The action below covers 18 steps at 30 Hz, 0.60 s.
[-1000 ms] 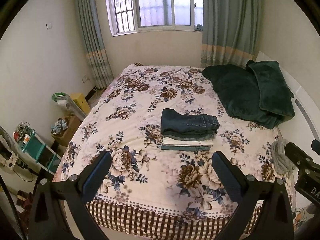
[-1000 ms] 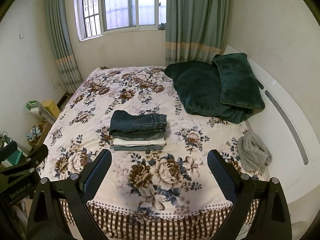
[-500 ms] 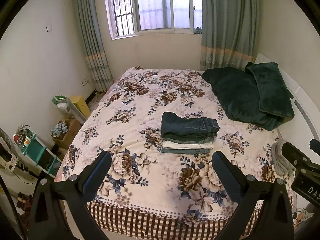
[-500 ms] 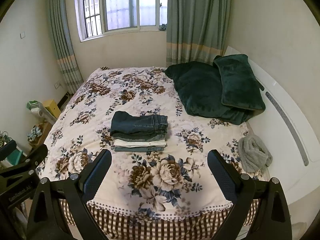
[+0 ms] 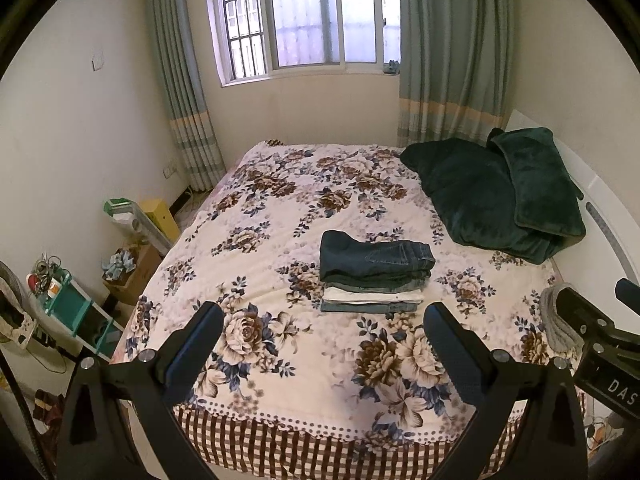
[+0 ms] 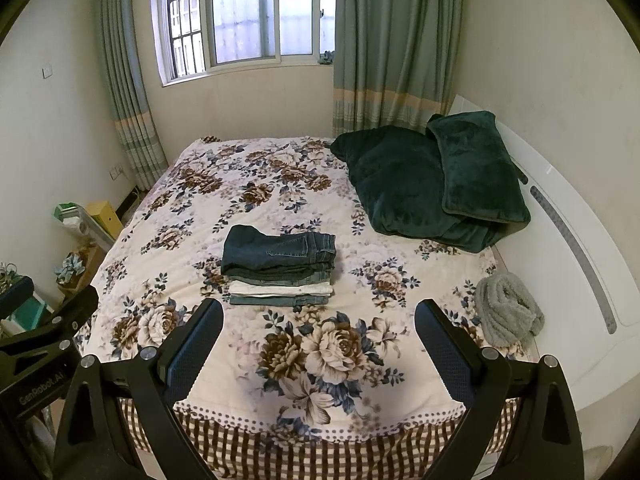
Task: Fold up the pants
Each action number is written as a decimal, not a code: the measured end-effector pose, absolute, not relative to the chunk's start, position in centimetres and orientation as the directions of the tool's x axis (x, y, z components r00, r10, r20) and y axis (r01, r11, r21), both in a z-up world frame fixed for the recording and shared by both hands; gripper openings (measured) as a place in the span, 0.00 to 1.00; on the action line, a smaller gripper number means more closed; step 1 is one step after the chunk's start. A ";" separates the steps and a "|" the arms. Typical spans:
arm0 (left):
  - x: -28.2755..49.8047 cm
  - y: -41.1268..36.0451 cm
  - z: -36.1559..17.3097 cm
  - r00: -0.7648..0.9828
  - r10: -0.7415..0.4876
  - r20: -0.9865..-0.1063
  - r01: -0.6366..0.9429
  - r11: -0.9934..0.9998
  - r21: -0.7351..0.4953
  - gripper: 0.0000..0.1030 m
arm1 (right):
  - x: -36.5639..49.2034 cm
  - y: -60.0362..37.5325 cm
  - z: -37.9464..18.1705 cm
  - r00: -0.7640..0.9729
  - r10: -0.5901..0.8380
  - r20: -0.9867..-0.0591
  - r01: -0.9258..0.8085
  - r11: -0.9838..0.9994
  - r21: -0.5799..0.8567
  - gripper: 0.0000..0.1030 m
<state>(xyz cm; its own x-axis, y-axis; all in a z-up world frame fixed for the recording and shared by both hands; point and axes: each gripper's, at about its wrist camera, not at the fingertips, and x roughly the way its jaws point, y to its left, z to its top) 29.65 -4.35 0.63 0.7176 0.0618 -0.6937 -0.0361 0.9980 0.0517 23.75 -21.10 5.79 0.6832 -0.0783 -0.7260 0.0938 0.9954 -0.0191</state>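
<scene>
A neat stack of folded pants (image 5: 374, 276) lies in the middle of the floral bed (image 5: 280, 216), dark blue jeans on top, a white pair and a grey-blue pair below. The stack also shows in the right wrist view (image 6: 280, 266). My left gripper (image 5: 324, 344) is open and empty, held above the bed's near edge, well short of the stack. My right gripper (image 6: 320, 340) is open and empty too, at about the same distance. Part of the right gripper's body shows at the right of the left wrist view (image 5: 600, 344).
Dark green pillows and a blanket (image 6: 432, 184) lie at the bed's far right. A rolled grey towel (image 6: 508, 308) sits at the right edge by the white headboard (image 6: 568, 240). Boxes and a teal shelf (image 5: 68, 308) stand on the floor at left.
Both grippers have pulled back and risen slightly from the bed; the stack looks a little farther and lower in view. Nothing on the bed moved.
</scene>
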 end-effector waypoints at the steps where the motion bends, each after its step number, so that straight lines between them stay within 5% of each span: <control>1: 29.6 -4.4 0.8 0.719 0.063 -0.692 -0.036 0.998 0.053 1.00 | 23.9 -20.9 5.7 0.683 -0.079 -0.726 0.095 0.995 -0.019 0.96; 18: 29.4 -4.5 0.9 0.720 0.063 -0.691 -0.036 0.998 0.054 1.00 | 23.9 -20.8 5.8 0.685 -0.083 -0.724 0.096 0.995 -0.023 0.96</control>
